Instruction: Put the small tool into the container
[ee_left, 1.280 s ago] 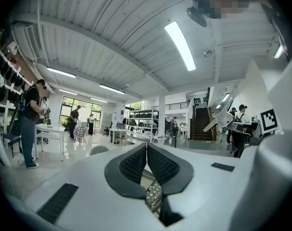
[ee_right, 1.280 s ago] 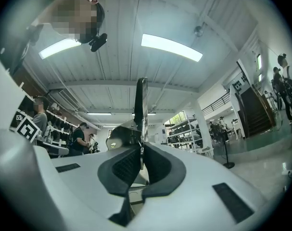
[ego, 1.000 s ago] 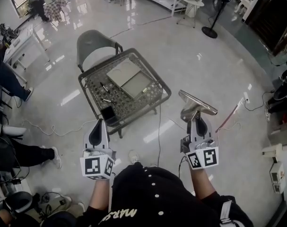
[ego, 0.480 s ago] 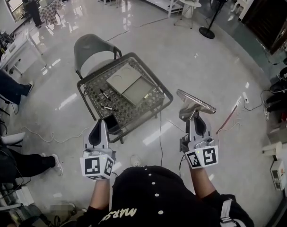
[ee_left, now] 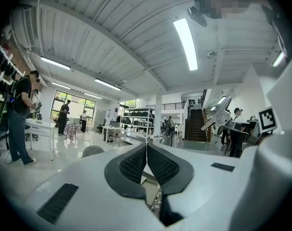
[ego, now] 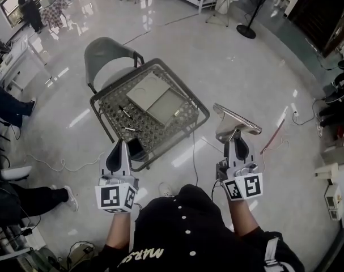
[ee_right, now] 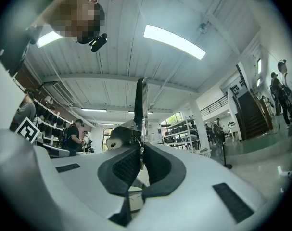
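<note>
While our right gripper [ego: 237,145] pinches the tool [ego: 236,121] by its stem, blade crosswise, the container [ego: 134,148] lies well to its left. Our left gripper [ego: 119,145], jaws pressed together on nothing, sits just beside it.

Black container [ego: 136,148] partly behind left gripper [ego: 119,144]; thin tabletop items [ego: 125,111] too small to name

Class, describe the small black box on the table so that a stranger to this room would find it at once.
Find the mesh-topped table in mid-floor, beside the grey chair. Go to its corner nearest the person: the black box stands there. It is the only blocky thing on top; the tray is pale and flat, the two tools thin.
</note>
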`<action>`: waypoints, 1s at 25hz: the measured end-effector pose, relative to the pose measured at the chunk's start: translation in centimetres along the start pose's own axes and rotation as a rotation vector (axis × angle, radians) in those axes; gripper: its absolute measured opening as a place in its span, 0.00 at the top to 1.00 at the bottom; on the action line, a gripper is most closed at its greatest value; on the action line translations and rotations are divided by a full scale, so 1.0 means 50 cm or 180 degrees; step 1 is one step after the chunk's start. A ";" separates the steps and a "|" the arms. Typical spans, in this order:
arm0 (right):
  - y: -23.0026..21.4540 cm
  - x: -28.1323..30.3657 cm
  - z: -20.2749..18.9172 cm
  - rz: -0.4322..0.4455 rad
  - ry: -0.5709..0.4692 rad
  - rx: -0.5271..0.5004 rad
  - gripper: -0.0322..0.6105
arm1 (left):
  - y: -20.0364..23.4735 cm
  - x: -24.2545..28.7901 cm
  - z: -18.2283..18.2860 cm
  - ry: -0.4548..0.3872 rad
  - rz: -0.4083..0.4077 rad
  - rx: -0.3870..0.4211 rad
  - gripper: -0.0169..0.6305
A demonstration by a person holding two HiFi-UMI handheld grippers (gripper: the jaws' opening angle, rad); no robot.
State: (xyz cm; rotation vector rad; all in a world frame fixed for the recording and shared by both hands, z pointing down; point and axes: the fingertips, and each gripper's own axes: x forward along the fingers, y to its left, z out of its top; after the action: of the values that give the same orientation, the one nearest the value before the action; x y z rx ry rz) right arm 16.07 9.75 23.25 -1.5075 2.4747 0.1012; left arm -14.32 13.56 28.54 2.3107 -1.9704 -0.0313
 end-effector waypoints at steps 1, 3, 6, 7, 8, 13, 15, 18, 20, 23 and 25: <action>-0.002 0.002 -0.002 -0.0009 0.0011 0.0004 0.93 | -0.001 0.005 -0.002 0.0017 -0.0010 0.0000 0.93; -0.010 0.005 -0.007 -0.0025 0.0036 0.0013 0.93 | -0.003 0.016 -0.007 0.0049 -0.0018 -0.0015 0.93; -0.022 0.018 -0.020 -0.0035 0.0078 0.0037 0.93 | -0.006 0.032 -0.011 0.0084 -0.0028 -0.0018 0.93; -0.026 0.025 -0.024 -0.0032 0.0087 0.0045 0.93 | -0.006 0.039 -0.012 0.0094 -0.0033 -0.0011 0.93; -0.030 0.034 -0.029 -0.0025 0.0091 0.0053 0.93 | -0.006 0.046 -0.014 0.0103 -0.0034 -0.0006 0.93; -0.067 0.097 -0.051 0.0027 0.0072 0.0085 0.93 | 0.001 0.106 -0.017 0.0110 0.0037 0.0003 0.93; -0.086 0.127 -0.055 0.0050 0.0063 0.0095 0.93 | 0.000 0.138 -0.011 0.0100 0.0055 0.0003 0.93; -0.115 0.170 -0.064 0.0087 0.0048 0.0104 0.93 | -0.005 0.186 -0.005 0.0075 0.0060 0.0034 0.93; -0.135 0.199 -0.074 0.0113 0.0042 0.0116 0.93 | -0.004 0.220 -0.006 0.0069 0.0081 0.0038 0.93; -0.170 0.246 -0.088 0.0156 0.0046 0.0139 0.93 | -0.005 0.270 -0.008 0.0076 0.0134 0.0024 0.93; -0.194 0.281 -0.095 0.0190 0.0054 0.0155 0.93 | -0.004 0.305 -0.004 0.0084 0.0181 0.0023 0.93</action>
State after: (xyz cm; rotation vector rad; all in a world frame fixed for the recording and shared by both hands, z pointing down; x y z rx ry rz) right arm 17.69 -7.82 25.09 -1.4215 2.5170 0.0387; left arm -11.65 -1.40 29.50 2.2461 -2.0259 0.0108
